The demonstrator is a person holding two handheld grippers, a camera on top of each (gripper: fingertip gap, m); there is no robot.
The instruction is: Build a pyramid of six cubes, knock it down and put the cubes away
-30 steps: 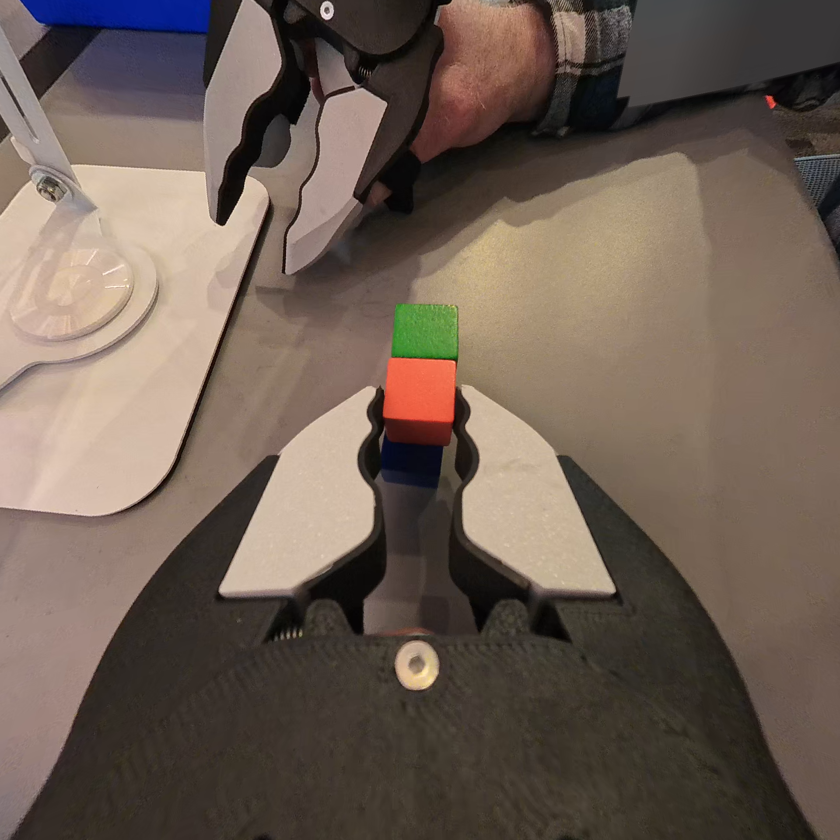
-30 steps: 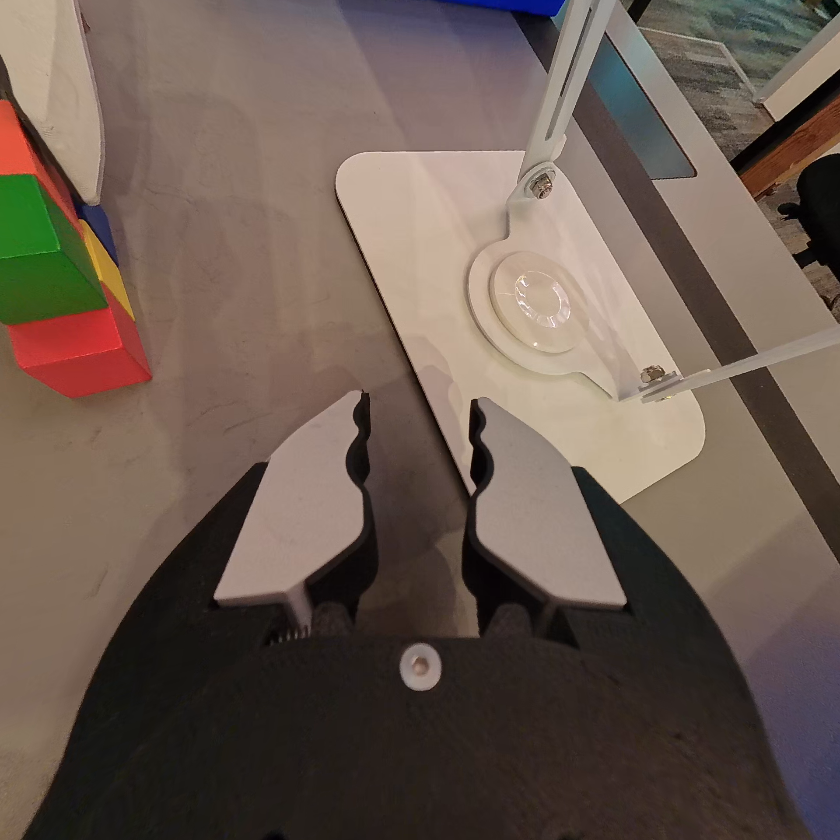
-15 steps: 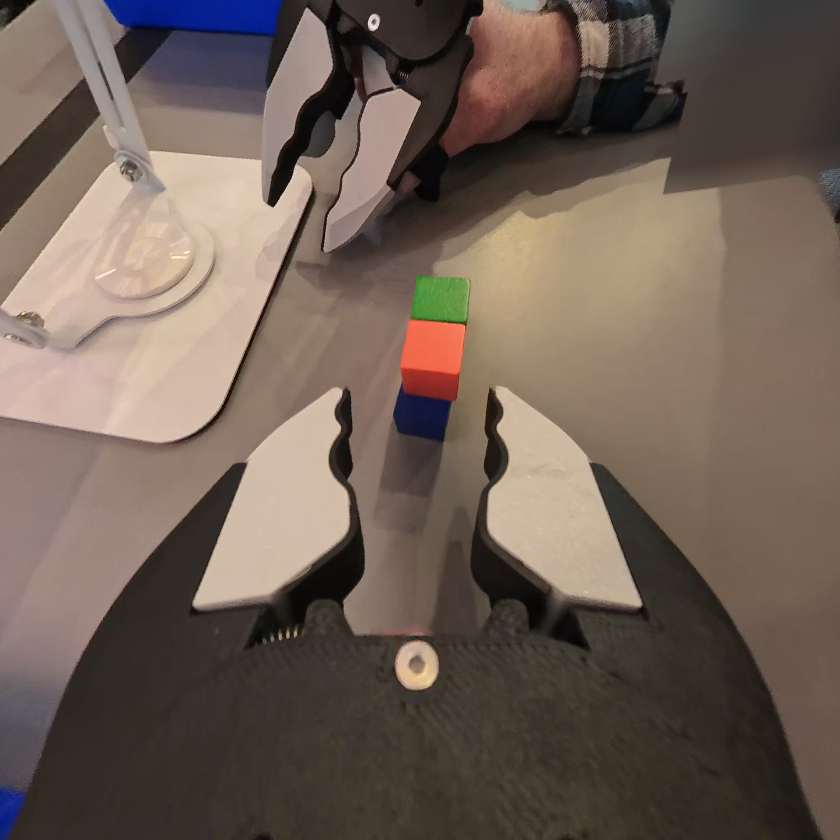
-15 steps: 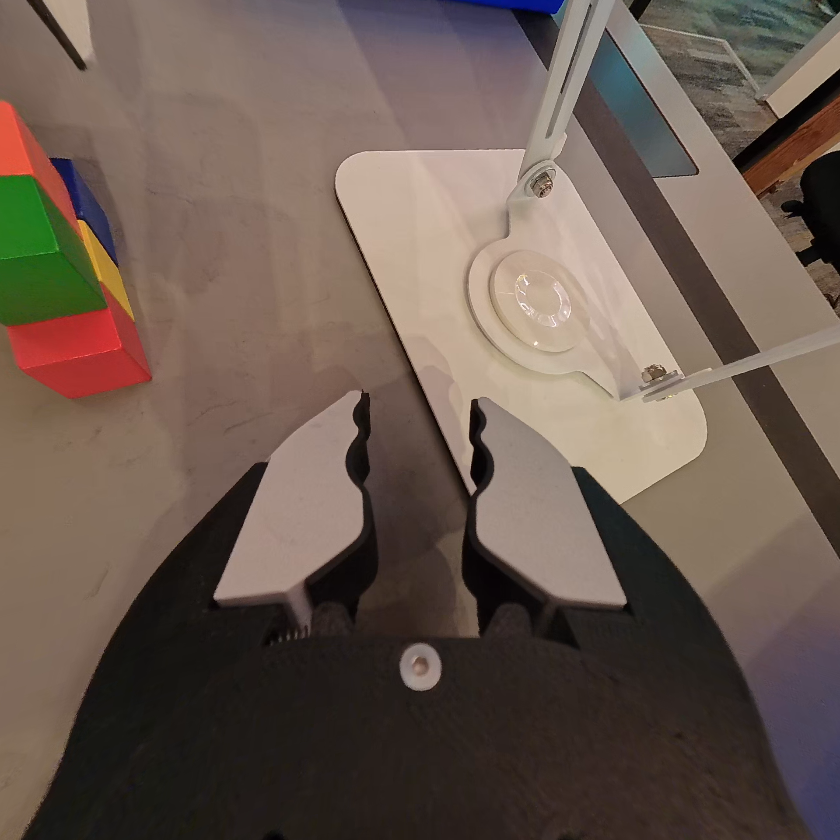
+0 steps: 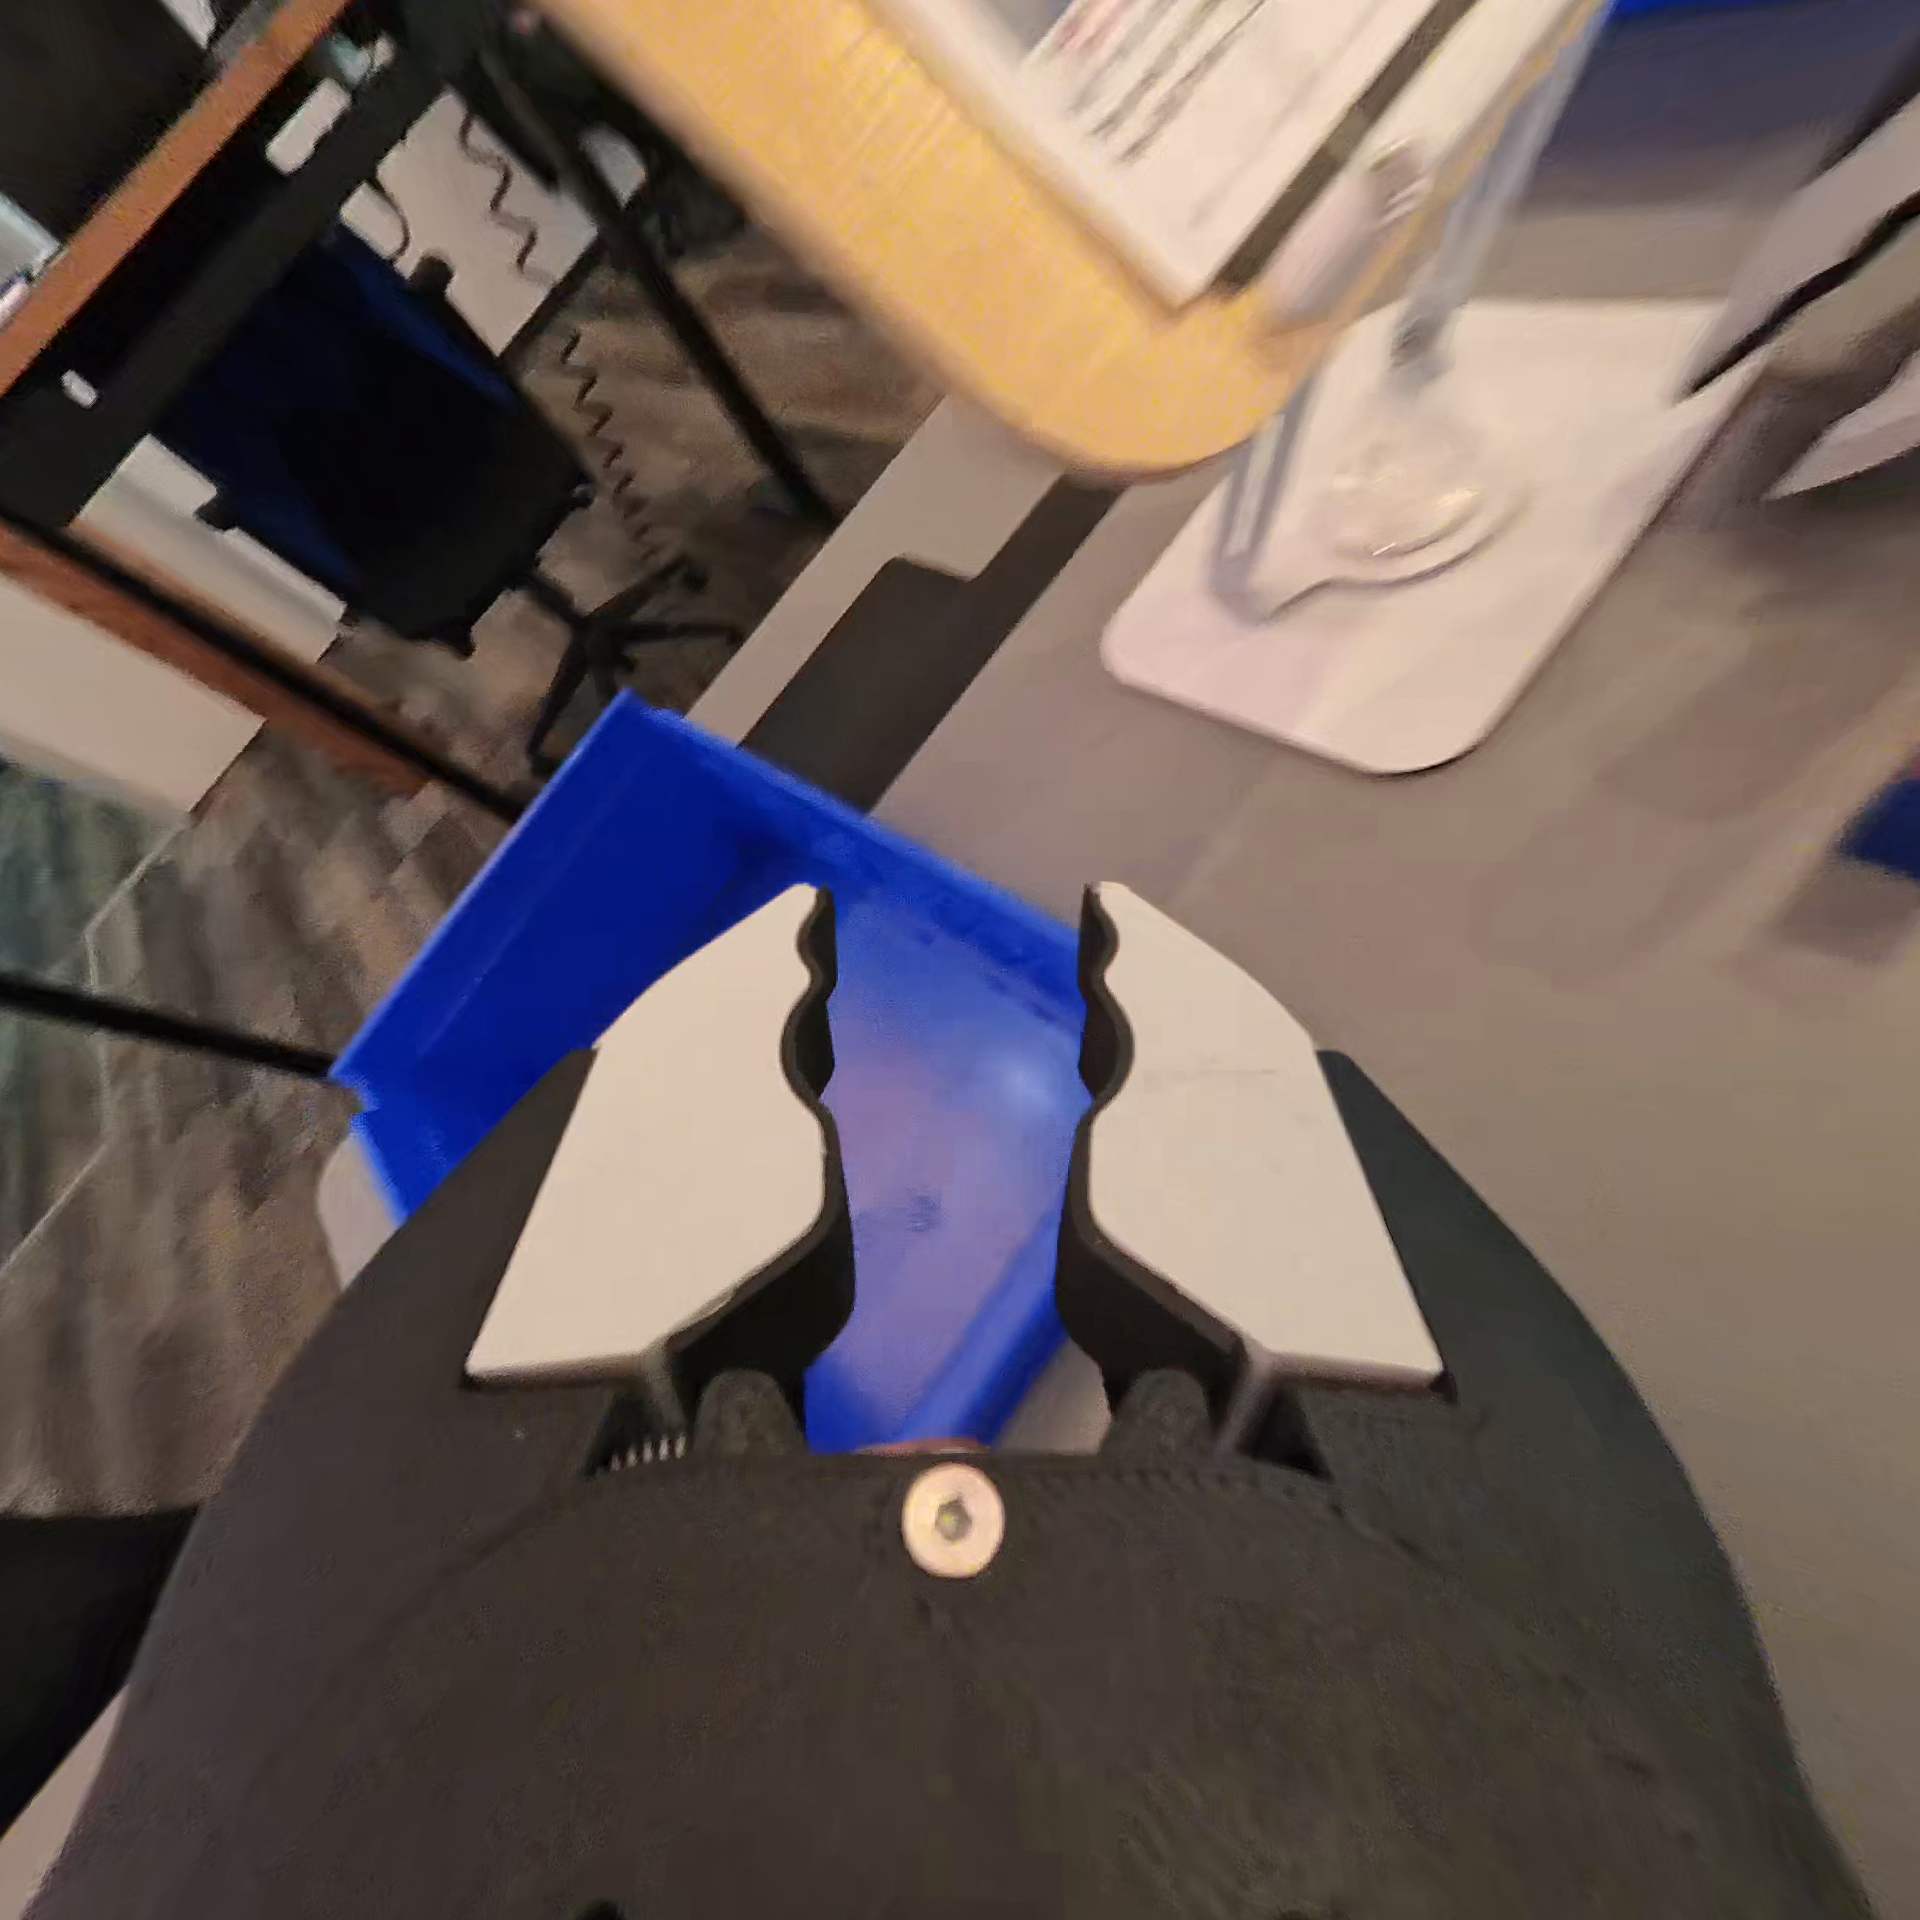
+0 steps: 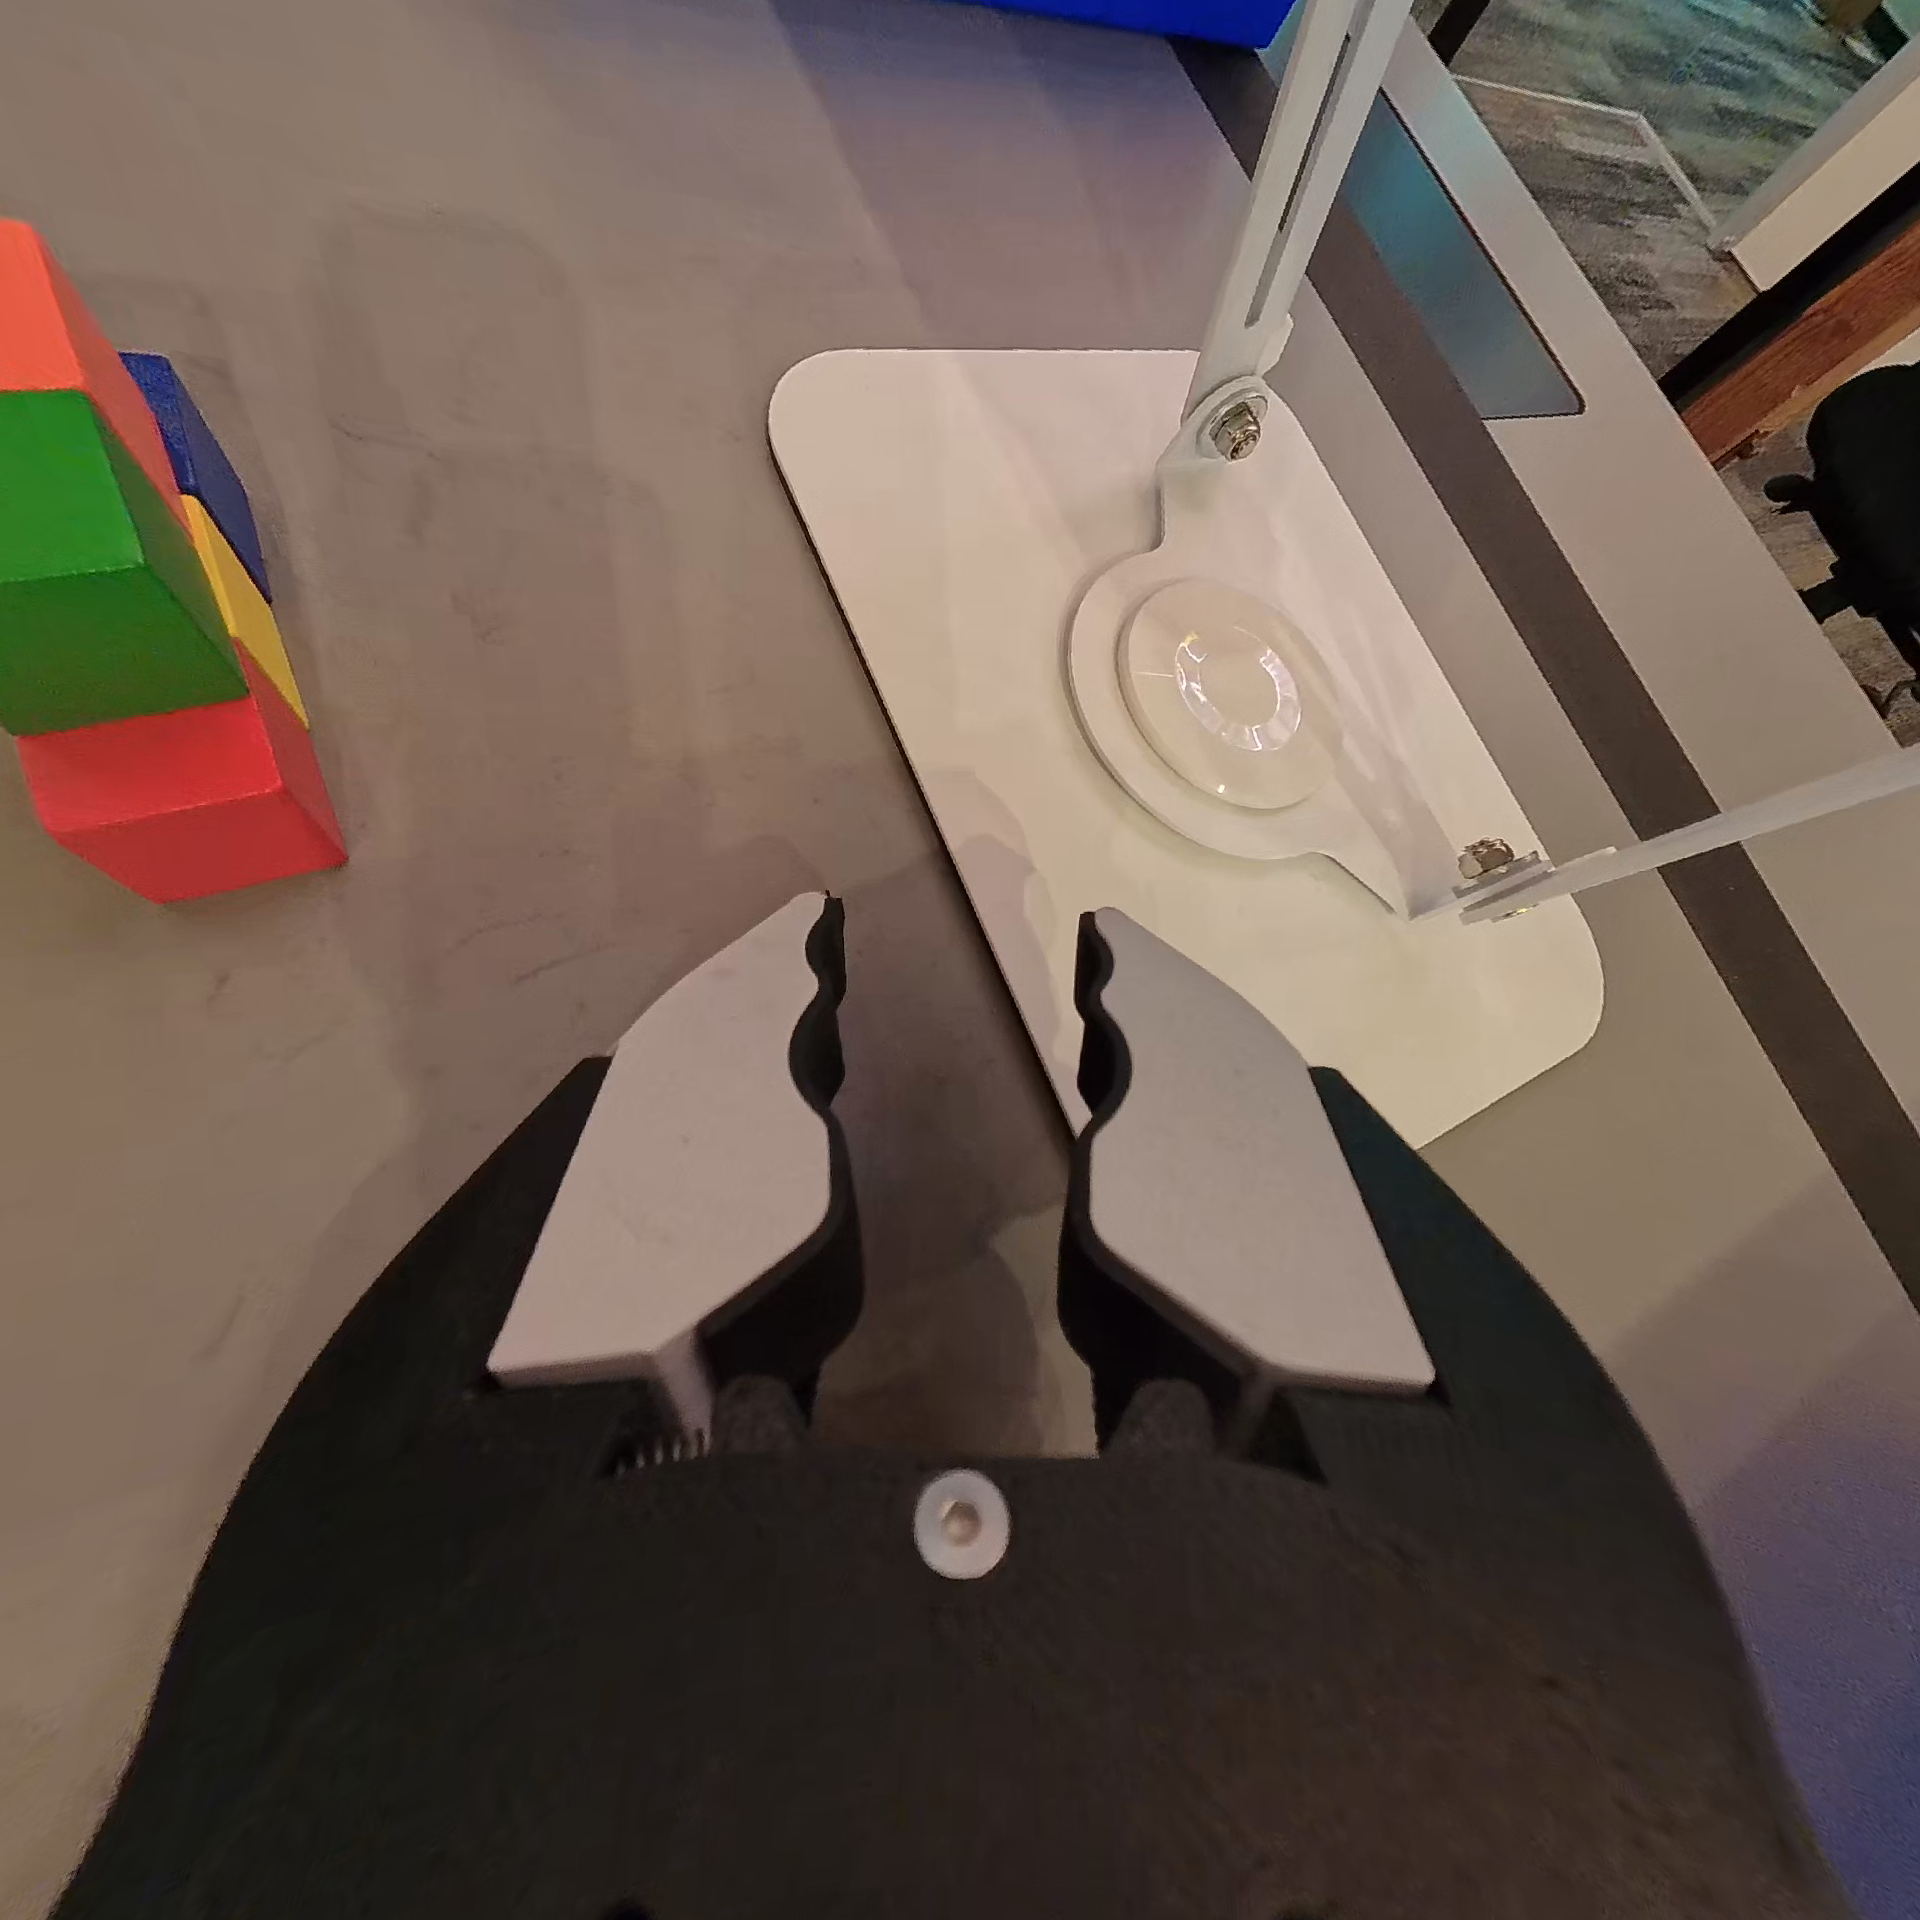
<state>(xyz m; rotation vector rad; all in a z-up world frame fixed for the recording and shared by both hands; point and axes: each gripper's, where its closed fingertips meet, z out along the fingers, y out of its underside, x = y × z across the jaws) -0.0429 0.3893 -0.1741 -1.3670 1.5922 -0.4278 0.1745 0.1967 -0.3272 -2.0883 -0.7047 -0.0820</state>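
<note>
- While the left gripper (image 5: 956, 904) is held over the blue bin (image 5: 582, 914), its fingers stand partly apart and nothing is gripped between them; only the bin's blurred floor is seen through the gap.
- No cube can be made out in the bin from this smeared view, so whether one is left there cannot be told.
- Just beyond the bin, the grey table (image 5: 1455, 1091) and a white stand base (image 5: 1382, 675) are seen, blurred.
- On the right side, the right gripper (image 6: 956, 925) is likewise partly open and bare, hovering over the table (image 6: 582, 520) beside the white base plate (image 6: 1039, 582).
- Farther left in the right wrist view, the cubes (image 6: 125, 582) are seen stacked: a red one (image 6: 177, 800) at the bottom, a green one (image 6: 73, 540) above it, an orange one (image 6: 31, 312) behind, with yellow (image 6: 244, 603) and blue (image 6: 197, 447) partly hidden.
- Five cubes are counted there, so the building step is judged unfinished.
- If a last cube is to be fetched, the fingers are best lowered squarely over two flat faces, closed firmly, and the cube carried slowly.
- It is best set down gently and centred, and let go without nudging the stack.
- The right gripper is best kept well apart from the stack.
</note>
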